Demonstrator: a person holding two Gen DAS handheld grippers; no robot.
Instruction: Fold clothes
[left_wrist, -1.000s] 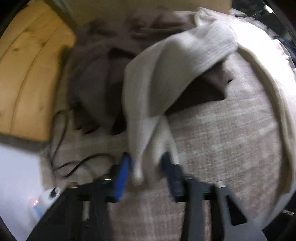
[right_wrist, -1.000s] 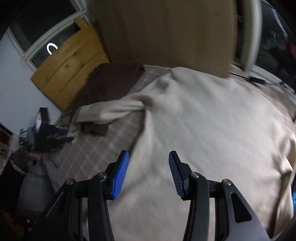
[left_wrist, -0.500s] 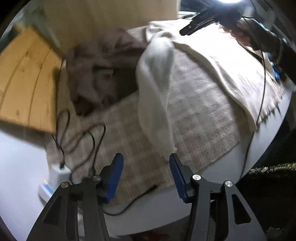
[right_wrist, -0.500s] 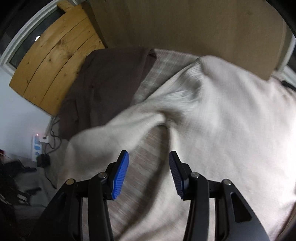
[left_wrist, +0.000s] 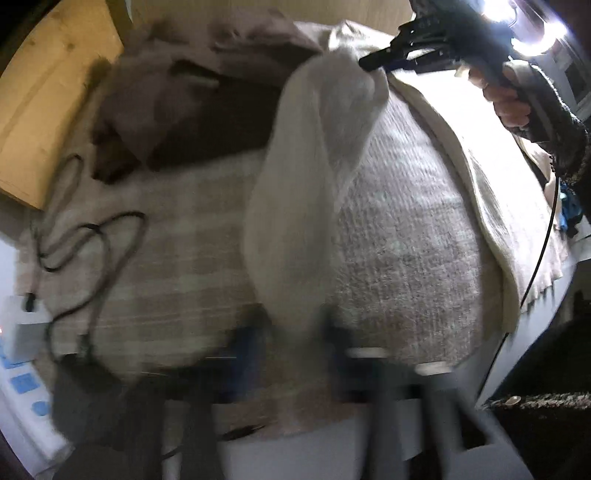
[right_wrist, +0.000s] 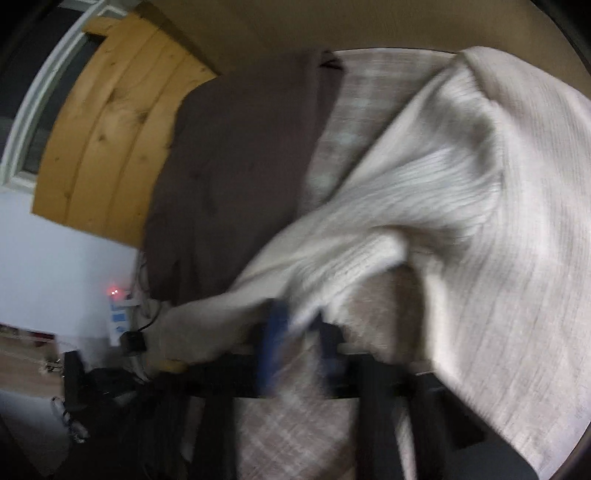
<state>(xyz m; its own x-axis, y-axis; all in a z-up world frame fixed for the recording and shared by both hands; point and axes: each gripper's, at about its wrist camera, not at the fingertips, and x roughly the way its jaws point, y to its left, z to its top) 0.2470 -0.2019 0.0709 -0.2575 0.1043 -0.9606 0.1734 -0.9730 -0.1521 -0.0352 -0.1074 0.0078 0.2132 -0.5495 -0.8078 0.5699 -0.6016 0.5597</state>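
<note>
- Both views are pretty smeared, so take this with a grain of salt.
- The cream sweater (left_wrist: 491, 192) is spread over the checked blanket (left_wrist: 402, 236) on the bed, with one sleeve (left_wrist: 295, 206) stretched out long across the blanket toward my left side.
- My left gripper (left_wrist: 291, 343) is at the cuff end of that sleeve. The cuff drops right down between the two jaws, and they look drawn in close on either side of it. Too blurry for me to say whether they're actually pinching it.
- My right gripper (left_wrist: 373, 64), seen from the left camera, has its tip on the sleeve up by the shoulder, and the fabric bunches there.
- From the right camera, the same gripper (right_wrist: 299, 343) has its jaws nearly together with a fold of the sweater (right_wrist: 461, 206) running down into the narrow gap, so it looks pinched on the sleeve.
- A brown garment (right_wrist: 236, 173) lies crumpled beyond the sleeve, near the wooden board (right_wrist: 107, 122).
- A black cable (left_wrist: 96, 254) loops over the blanket's edge, beside a white power strip (left_wrist: 22, 373).
</note>
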